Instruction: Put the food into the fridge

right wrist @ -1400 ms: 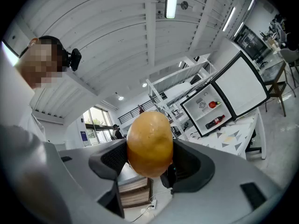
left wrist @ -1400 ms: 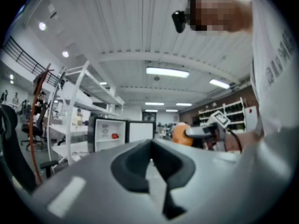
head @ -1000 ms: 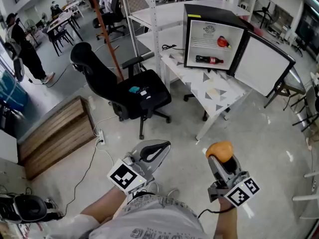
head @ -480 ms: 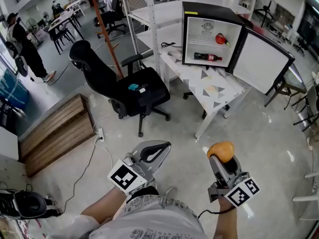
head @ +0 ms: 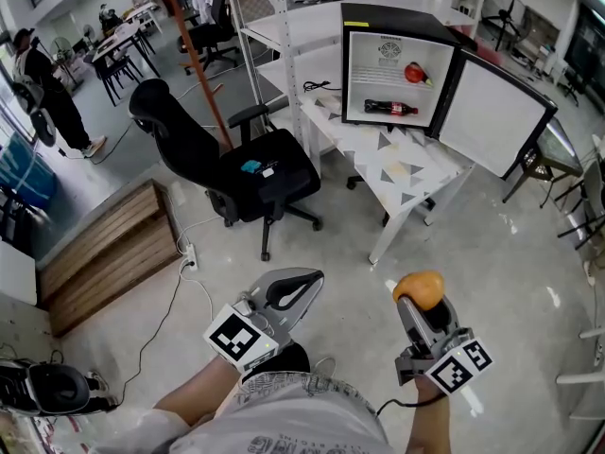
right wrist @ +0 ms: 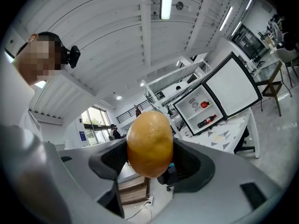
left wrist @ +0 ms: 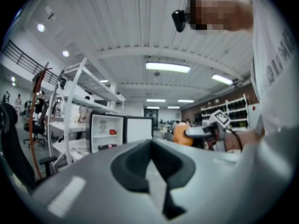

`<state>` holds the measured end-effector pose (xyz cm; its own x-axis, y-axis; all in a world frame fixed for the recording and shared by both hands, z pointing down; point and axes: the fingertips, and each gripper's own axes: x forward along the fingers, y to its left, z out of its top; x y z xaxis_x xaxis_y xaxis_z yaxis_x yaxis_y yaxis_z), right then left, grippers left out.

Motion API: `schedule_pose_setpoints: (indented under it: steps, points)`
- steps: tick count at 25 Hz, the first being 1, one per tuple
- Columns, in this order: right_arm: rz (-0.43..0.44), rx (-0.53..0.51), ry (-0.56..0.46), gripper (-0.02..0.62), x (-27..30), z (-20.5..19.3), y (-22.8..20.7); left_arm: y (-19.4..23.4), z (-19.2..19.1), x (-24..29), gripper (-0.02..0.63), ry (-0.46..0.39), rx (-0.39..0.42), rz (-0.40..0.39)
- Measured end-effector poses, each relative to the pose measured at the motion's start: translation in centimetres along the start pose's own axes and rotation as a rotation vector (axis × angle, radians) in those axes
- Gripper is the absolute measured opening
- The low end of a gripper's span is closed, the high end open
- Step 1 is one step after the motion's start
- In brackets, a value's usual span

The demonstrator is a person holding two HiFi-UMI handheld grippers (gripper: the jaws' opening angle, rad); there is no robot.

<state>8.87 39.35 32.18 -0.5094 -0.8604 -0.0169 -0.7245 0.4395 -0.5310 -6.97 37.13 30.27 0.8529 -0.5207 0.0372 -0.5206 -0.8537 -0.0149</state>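
Observation:
A small black fridge (head: 392, 22) stands on a white patterned table (head: 402, 173) ahead, its door (head: 493, 116) swung open to the right. Inside I see a red fruit (head: 415, 73) on the upper shelf and a dark bottle (head: 390, 109) lying below. My right gripper (head: 420, 296) is shut on an orange-yellow fruit (right wrist: 149, 143), held low over the floor, well short of the table. My left gripper (head: 301, 284) hangs beside it at lower centre, jaws together with nothing between them. The fridge (right wrist: 204, 108) also shows small in the right gripper view.
A black office chair (head: 232, 164) stands left of the table, between me and the shelving (head: 284, 36). A low wooden platform (head: 104, 253) lies at the left with a cable (head: 175, 301) trailing across the concrete floor. People and desks are far off at upper left.
The fridge and table have shifted slightly left and up in the head view. Both grippers hold the same pose, the fruit still gripped.

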Motion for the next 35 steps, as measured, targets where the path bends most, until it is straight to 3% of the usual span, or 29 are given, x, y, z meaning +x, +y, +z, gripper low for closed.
schedule_pose_setpoints:
  steps: [19,35]
  points:
    - [-0.016,-0.019,0.011,0.275,4.7,2.0,-6.7,4.8,-2.1,7.2,0.008,-0.007,-0.018,-0.011]
    - [-0.04,-0.019,0.012,0.275,18.2,6.3,-14.7,19.0,-3.0,16.1,0.008,0.021,-0.036,-0.02]
